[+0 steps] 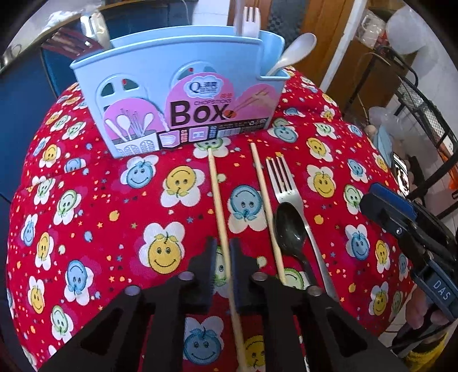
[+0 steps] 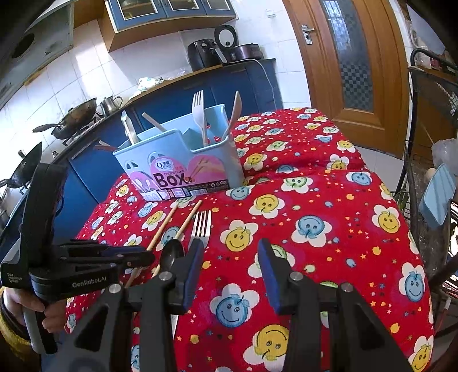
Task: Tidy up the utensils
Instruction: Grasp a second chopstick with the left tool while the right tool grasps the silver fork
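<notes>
A light blue chopsticks box (image 1: 183,94) stands at the far side of the red flowered cloth (image 1: 100,217), holding a white fork (image 1: 249,20) and a white spoon (image 1: 294,53). It also shows in the right wrist view (image 2: 183,163). On the cloth lie two wooden chopsticks, a metal fork (image 1: 283,183) and a black spoon (image 1: 290,229). My left gripper (image 1: 223,251) is shut on the left chopstick (image 1: 219,200). The second chopstick (image 1: 266,206) lies beside the spoon. My right gripper (image 2: 230,257) is open and empty, hovering right of the fork (image 2: 200,229).
A kitchen counter with woks (image 2: 74,114) and appliances (image 2: 217,48) runs behind the table. A wooden door (image 2: 349,57) stands at the back right. A black metal rack (image 2: 429,171) is close to the table's right edge.
</notes>
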Motion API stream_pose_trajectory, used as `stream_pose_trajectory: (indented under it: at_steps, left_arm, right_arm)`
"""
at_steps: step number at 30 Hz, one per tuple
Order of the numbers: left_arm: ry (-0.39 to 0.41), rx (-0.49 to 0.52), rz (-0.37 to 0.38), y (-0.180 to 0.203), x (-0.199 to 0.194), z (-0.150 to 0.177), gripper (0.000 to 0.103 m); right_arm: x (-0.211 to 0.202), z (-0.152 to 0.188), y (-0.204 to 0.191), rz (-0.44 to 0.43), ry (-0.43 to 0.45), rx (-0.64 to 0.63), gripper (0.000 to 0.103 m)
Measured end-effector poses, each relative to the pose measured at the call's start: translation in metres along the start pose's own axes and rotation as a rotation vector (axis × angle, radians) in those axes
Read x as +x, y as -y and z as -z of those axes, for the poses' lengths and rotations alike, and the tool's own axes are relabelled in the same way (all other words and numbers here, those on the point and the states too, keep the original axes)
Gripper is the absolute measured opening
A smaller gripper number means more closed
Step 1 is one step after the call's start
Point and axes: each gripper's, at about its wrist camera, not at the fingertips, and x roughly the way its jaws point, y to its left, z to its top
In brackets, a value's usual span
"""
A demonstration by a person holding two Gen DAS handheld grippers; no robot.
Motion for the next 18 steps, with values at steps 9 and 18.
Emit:
stream_pose_trajectory:
  at_steps: [9,18]
  left_arm:
    - [0.092,-0.131,0.092,-0.032,-0.013,0.014,0.004]
    - [0.249,-0.211,0.05,-0.064,-0.043,0.026,0.004]
  right_arm:
    - [0.012,-0.007,-0.009,0.001,-0.072,-0.032,0.043]
    - [0.038,-0.007,-0.018,-0.047,-0.26,-0.049,0.038]
